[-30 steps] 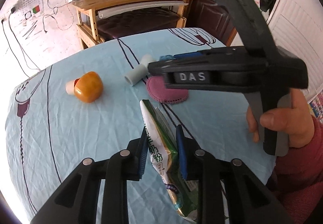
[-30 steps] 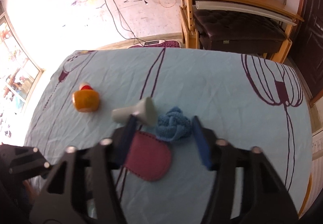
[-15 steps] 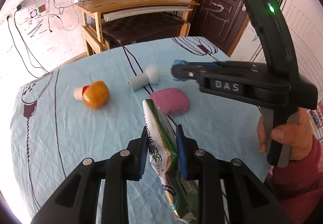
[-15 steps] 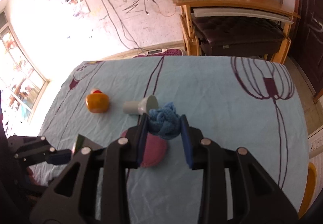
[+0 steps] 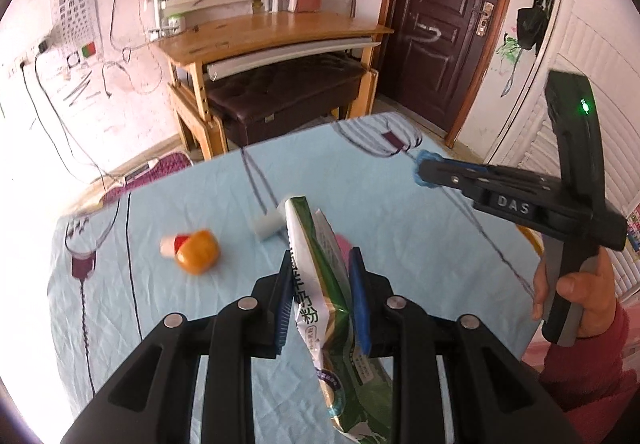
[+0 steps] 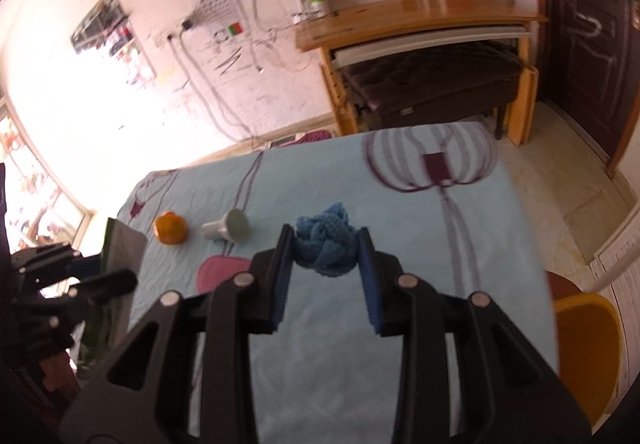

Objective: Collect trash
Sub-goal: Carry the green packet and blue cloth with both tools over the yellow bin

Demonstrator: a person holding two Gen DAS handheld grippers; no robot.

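My left gripper (image 5: 320, 276) is shut on a green and white snack bag (image 5: 316, 264), which hangs above the light blue tablecloth (image 5: 400, 228). In the right wrist view my right gripper (image 6: 325, 252) is shut on a blue knitted ball (image 6: 326, 246), lifted off the table. From the left wrist view the right gripper (image 5: 424, 174) shows at the right, held by a hand (image 5: 576, 284), the blue ball (image 5: 426, 156) at its tips. The left gripper (image 6: 100, 280) and the bag (image 6: 124, 244) appear at the left of the right wrist view.
On the cloth lie an orange bottle (image 5: 196, 250), a white funnel-shaped piece (image 5: 268, 224) and a pink pad (image 6: 220, 272). A wooden desk (image 5: 272, 32) with a dark bench stands beyond the table. A yellow stool (image 6: 588, 348) is at the table's right.
The right gripper closed on the blue knitted ball, lifted it and carried it to the right. The left gripper rose a little with the snack bag still in it.
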